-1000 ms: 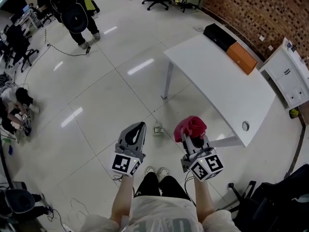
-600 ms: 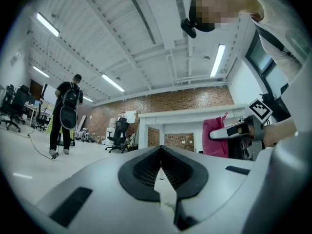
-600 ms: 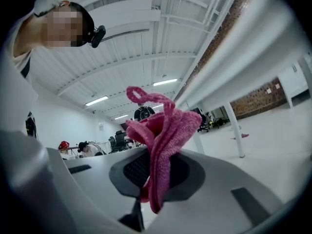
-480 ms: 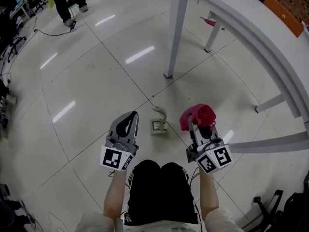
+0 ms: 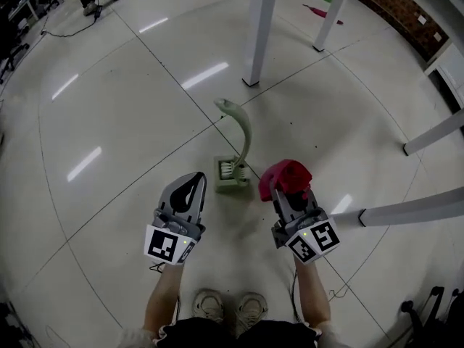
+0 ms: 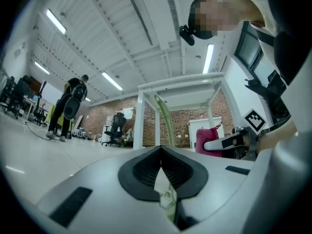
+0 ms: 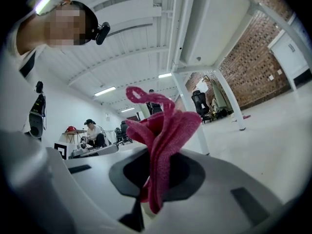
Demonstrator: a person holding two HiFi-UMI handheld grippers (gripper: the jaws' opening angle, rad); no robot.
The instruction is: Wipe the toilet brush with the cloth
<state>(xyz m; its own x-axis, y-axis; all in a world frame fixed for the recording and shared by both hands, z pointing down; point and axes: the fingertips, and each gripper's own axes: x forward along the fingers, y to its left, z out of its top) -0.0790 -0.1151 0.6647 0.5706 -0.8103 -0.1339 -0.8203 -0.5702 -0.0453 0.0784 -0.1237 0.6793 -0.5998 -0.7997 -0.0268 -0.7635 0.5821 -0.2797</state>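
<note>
Head view: toilet brush [image 5: 232, 176] on open floor [image 5: 123, 143], table leg [image 5: 259, 35] beyond.

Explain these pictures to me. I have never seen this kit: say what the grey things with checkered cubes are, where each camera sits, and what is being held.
There is no robot here. A person holds a hand-held claw in each hand, and the checkered cubes are part of those claws. The wide picture comes from a camera on the person's head, looking down at the tiled floor. The other two pictures come from cameras riding on each claw.

The left claw is shut and empty. The right claw is shut on a red cloth. Just ahead of them, a pale green toilet brush with a curved handle stands on the floor, near a white table leg.
</note>
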